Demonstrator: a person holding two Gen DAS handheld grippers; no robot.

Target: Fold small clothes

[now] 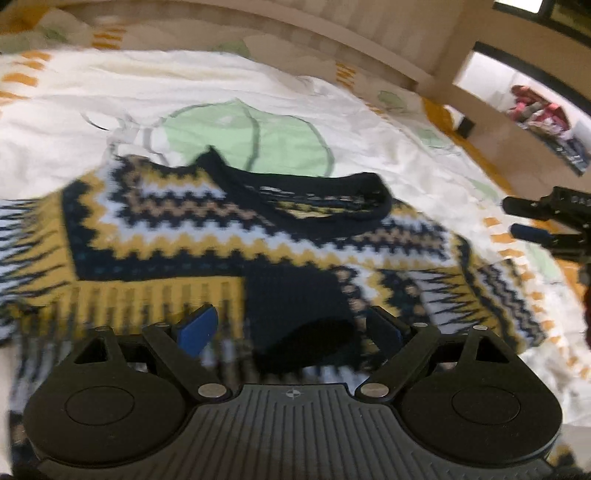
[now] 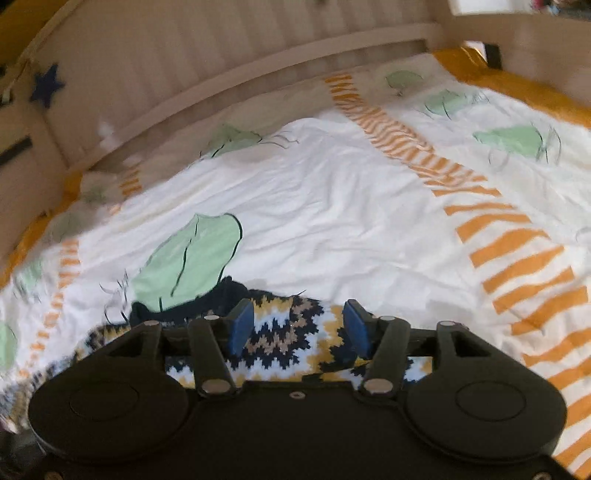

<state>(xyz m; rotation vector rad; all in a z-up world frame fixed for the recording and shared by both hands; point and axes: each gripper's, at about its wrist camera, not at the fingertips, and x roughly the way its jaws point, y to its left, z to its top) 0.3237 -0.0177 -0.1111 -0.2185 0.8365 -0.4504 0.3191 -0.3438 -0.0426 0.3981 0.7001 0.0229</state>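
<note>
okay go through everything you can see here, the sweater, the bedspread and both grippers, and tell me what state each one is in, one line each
sweater: lying flat on the bed, neck hole facing away, partly folded with a striped panel laid over its near left part.
bedspread: spread out, lightly wrinkled.
left gripper: open, over the sweater's near edge, nothing pinched.
right gripper: open, over a sweater edge, pads not pressing the knit.

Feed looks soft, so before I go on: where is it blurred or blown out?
Left wrist view: motion blur smears the sweater, worst at its left edge; window glares. Right wrist view: bedsheet edges streak, fisheye bends the headboard.
</note>
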